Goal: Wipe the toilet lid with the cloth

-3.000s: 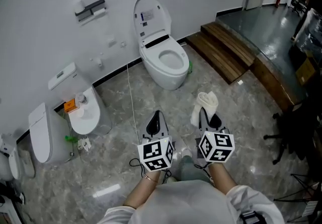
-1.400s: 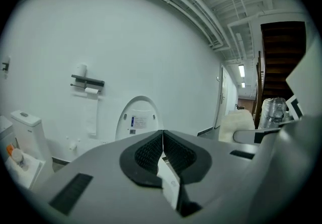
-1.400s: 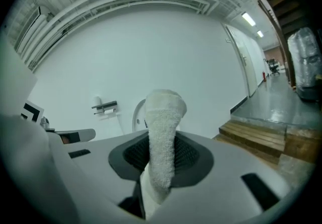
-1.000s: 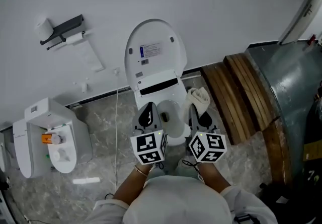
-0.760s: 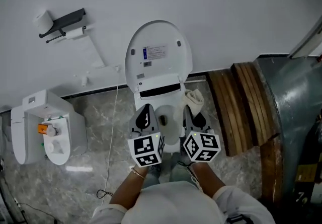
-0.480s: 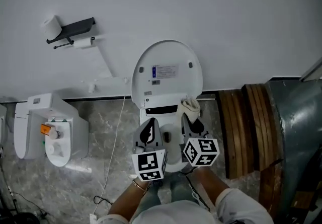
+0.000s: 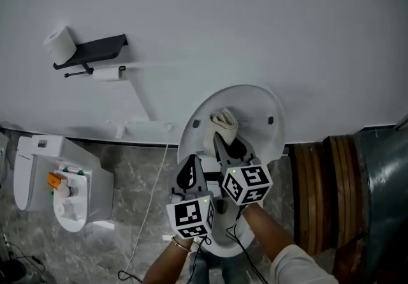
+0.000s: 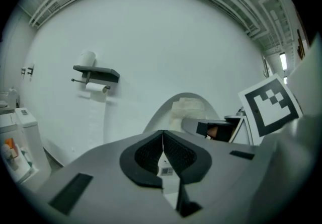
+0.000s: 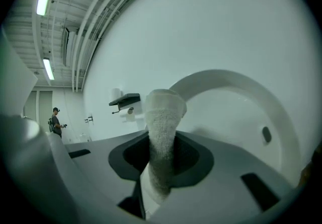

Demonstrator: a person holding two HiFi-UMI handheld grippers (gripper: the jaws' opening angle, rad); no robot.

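The white toilet lid (image 7: 261, 110) stands raised against the wall, its inner face toward me. My right gripper (image 7: 231, 146) is shut on a cream cloth (image 7: 224, 122), which presses against the lid's upper middle. In the right gripper view the cloth (image 9: 162, 132) sticks up between the jaws in front of the lid (image 9: 236, 102). My left gripper (image 7: 190, 173) hangs lower left of the lid, shut and holding nothing. In the left gripper view the lid (image 8: 161, 115) and cloth (image 8: 188, 108) lie ahead, and its jaws meet.
A black paper holder (image 7: 89, 50) with a roll on top (image 7: 59, 43) hangs on the wall at left. A second white toilet (image 7: 70, 180) stands at lower left. Wooden steps (image 7: 319, 180) rise at right. A thin cable (image 7: 150, 200) runs down the floor.
I have come close to the toilet. The right gripper rose with the cloth and now holds it against the raised lid. The left gripper stayed low and shut.
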